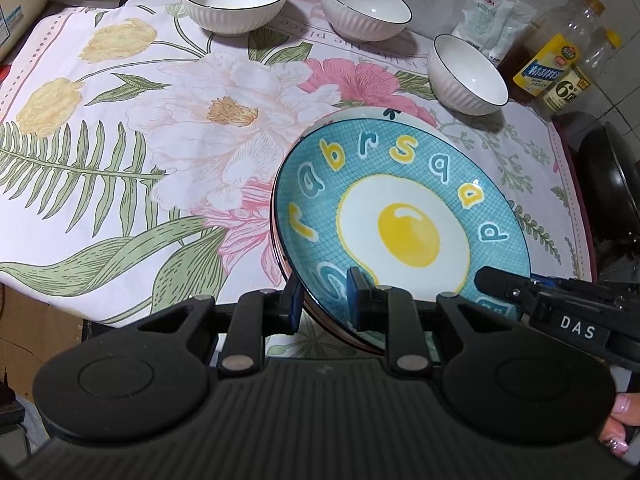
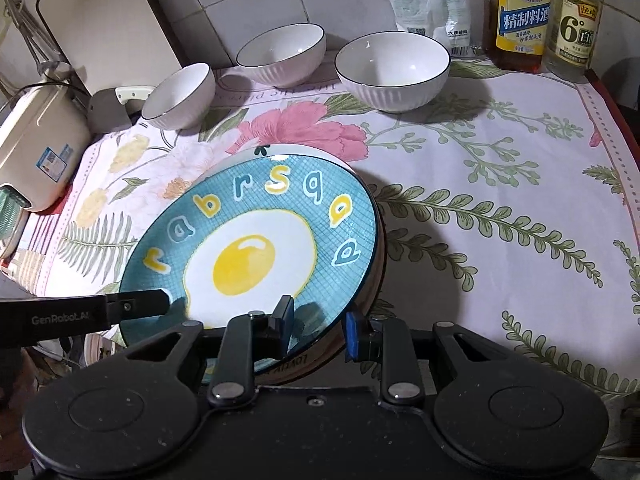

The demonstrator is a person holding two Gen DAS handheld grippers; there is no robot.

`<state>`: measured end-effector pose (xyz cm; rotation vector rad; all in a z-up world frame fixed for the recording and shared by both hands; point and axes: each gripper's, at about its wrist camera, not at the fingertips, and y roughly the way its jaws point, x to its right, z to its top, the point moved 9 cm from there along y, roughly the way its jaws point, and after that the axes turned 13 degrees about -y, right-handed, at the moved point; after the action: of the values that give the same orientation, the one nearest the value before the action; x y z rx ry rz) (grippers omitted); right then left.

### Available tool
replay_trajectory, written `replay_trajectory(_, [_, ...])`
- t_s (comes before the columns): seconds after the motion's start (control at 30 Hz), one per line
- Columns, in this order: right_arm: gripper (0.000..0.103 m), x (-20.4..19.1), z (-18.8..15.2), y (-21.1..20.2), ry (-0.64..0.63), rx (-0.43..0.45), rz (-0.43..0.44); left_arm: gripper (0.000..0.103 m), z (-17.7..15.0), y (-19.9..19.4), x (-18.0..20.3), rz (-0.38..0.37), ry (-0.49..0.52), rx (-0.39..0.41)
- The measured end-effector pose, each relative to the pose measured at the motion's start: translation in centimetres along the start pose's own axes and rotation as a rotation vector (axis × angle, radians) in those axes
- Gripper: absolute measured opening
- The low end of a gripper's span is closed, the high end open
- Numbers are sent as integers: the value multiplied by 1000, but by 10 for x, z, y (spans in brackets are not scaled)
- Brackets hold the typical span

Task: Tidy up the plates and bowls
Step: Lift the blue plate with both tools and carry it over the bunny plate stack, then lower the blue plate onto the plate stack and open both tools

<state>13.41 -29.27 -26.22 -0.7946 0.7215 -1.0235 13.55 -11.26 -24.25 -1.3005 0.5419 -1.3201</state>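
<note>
Both grippers clamp the near rim of the blue plate (image 1: 400, 216), a teal dish painted with a fried egg and a ring of letters. From the left wrist view, the left gripper (image 1: 326, 300) has one blue pad under the rim and the other on the plate's upper face, closed on its lower-left edge. From the right wrist view, the right gripper (image 2: 318, 330) pinches the lower-right edge the same way, one pad on top and one outside the rim.

Each gripper's finger also shows in the other view, reaching in from the side over the plate's near edge. A few fingertips (image 1: 618, 420) of the person's hand show at the lower right of the left view.

The blue plate is tilted, its near edge raised, and it sits on a second plate (image 2: 280, 150) whose pale rim shows past its far edge; a dark rim also shows beneath it. Both lie on the floral cloth (image 1: 120, 128) covering the table.

Three white ribbed bowls (image 2: 394, 70) with dark rims stand apart along the far side of the cloth, all upright and empty. Behind them, against the tiled wall, are two bottles (image 2: 524, 16) and a white packet (image 2: 420, 4). A dark pan (image 1: 612, 184) sits off the table's right edge.
</note>
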Motion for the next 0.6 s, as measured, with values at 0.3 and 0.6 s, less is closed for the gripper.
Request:
replay_trajectory(0.3, [38, 0, -4, 2, -46, -29, -25, 23, -2, 4, 2, 28, 3, -61])
replay_trajectory(0.6, [38, -3, -13, 4, -142, -41, -95, 23, -16, 5, 3, 96, 66, -65])
